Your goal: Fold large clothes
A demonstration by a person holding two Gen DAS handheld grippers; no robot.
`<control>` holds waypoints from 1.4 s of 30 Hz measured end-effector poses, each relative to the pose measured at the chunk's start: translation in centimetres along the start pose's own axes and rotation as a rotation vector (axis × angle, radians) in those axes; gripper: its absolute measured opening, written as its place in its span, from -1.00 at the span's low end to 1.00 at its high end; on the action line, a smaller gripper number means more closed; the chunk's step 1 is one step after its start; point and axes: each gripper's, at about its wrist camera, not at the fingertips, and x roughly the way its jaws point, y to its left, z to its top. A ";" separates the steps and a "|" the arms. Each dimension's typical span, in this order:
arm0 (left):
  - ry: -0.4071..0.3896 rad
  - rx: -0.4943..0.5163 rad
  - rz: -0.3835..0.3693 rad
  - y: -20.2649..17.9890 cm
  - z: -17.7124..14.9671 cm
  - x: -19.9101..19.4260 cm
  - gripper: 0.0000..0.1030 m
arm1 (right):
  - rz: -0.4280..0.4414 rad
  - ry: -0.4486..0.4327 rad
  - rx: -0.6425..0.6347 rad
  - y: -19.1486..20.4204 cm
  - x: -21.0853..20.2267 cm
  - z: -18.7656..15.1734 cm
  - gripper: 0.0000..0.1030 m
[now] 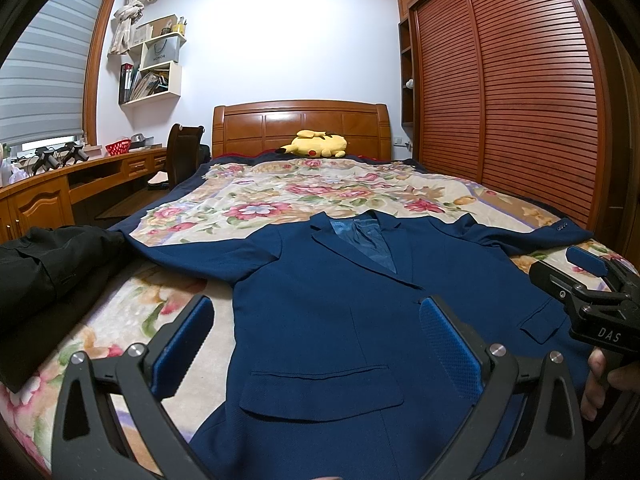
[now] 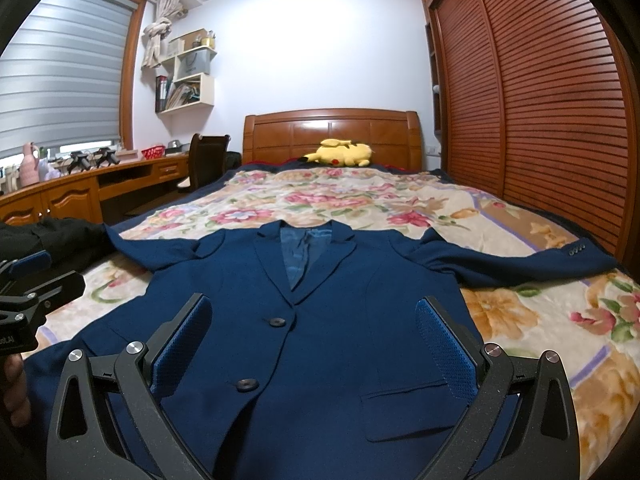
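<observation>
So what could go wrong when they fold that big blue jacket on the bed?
The blue jacket lies flat and buttoned, its sleeves spread wide; the right sleeve reaches near the bed's edge, so it might slip off when pulled.

The black garment lies by the left sleeve and could get caught up in the fold.

Both the left gripper and right gripper are open and holding nothing, and a pinch could grab the flowered blanket too.

A home bedroom: bed (image 1: 280, 184) (floral cover), slatted wardrobe (image 1: 520, 100), desk (image 1: 80, 176).
</observation>
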 end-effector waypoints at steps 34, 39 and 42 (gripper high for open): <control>0.097 -0.024 0.070 6.5 2.0 1.1 1.00 | 0.134 0.038 -0.066 3.8 1.7 1.8 1.00; 0.092 -0.002 0.127 8.3 2.7 1.2 1.00 | 0.161 0.039 -0.074 4.8 2.3 3.0 1.00; 0.099 0.034 0.167 9.3 3.2 1.5 1.00 | 0.174 0.036 -0.079 5.3 2.5 3.8 1.00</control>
